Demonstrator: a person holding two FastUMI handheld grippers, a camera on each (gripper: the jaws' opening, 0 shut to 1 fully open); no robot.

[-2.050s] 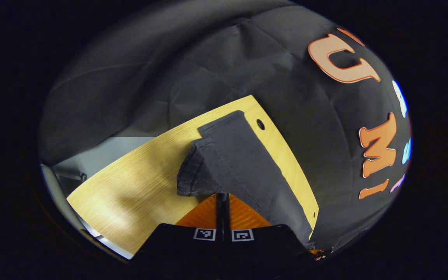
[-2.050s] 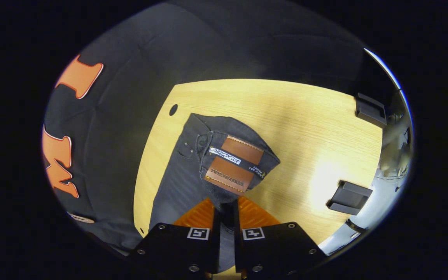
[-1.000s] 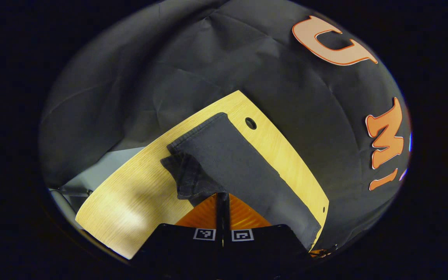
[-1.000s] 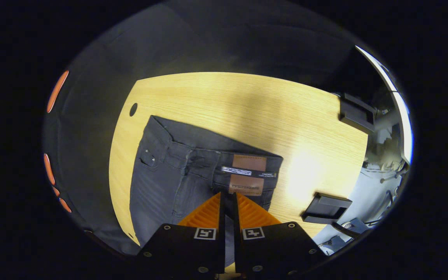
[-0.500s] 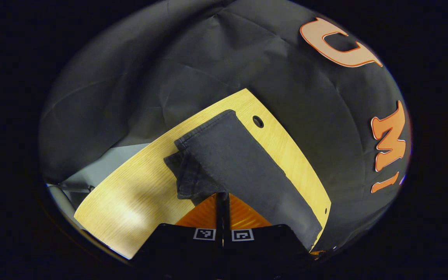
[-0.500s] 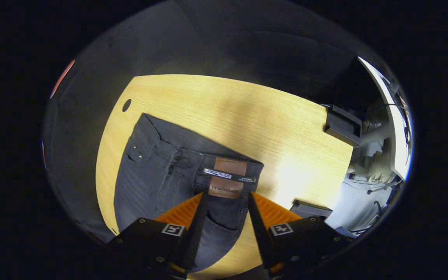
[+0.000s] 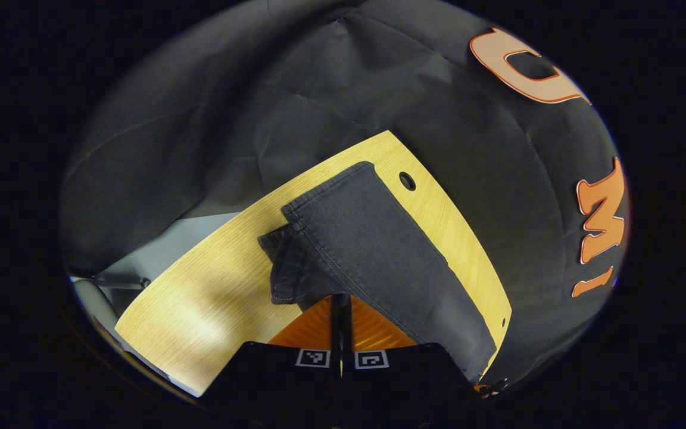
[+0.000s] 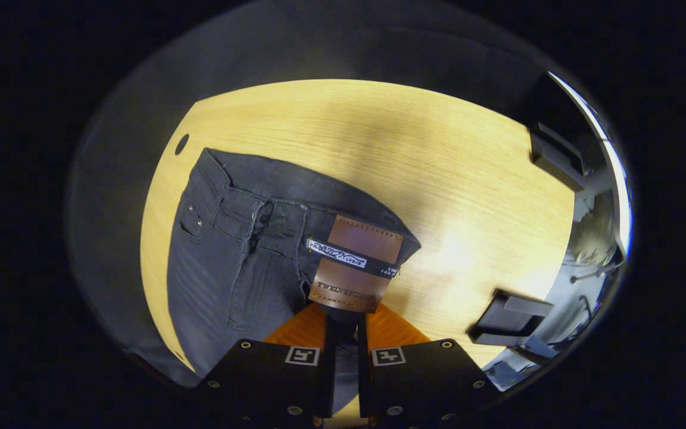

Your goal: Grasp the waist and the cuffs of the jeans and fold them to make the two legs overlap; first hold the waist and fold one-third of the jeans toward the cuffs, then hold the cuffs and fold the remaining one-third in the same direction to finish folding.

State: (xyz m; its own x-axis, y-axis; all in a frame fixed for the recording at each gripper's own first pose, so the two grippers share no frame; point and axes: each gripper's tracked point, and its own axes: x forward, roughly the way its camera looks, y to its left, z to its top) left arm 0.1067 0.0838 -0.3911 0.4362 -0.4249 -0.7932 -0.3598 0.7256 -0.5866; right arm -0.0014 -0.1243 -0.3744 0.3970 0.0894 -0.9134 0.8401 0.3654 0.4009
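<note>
Jeans [image 8: 242,256] are lying across the wooden desk [image 8: 438,179], dark grey, with one leg folded over the other. In the right gripper view I am pinching the waistband just under the brown leather patch [image 8: 352,265] with my right hand-held gripper [image 8: 343,325]; its fingers are drawn nearly together with denim between them, and the waist edge there is lifting off the desk. From the patch the waistband is running toward ten o'clock, ending near a round hole [image 8: 181,143] in the desk. Two black brackets [image 8: 507,325] are sitting at the desk's edge, at three and four o'clock.

In the left gripper view my left hand-held gripper [image 7: 341,310] is closed tight on a cuff [image 7: 289,274], which is bunching up at eleven o'clock from the fingertips. The other leg is lying flat, stretching from one o'clock down toward four o'clock along the desk's edge. Whether I am holding one cuff layer or both, I cannot quite tell.
</note>
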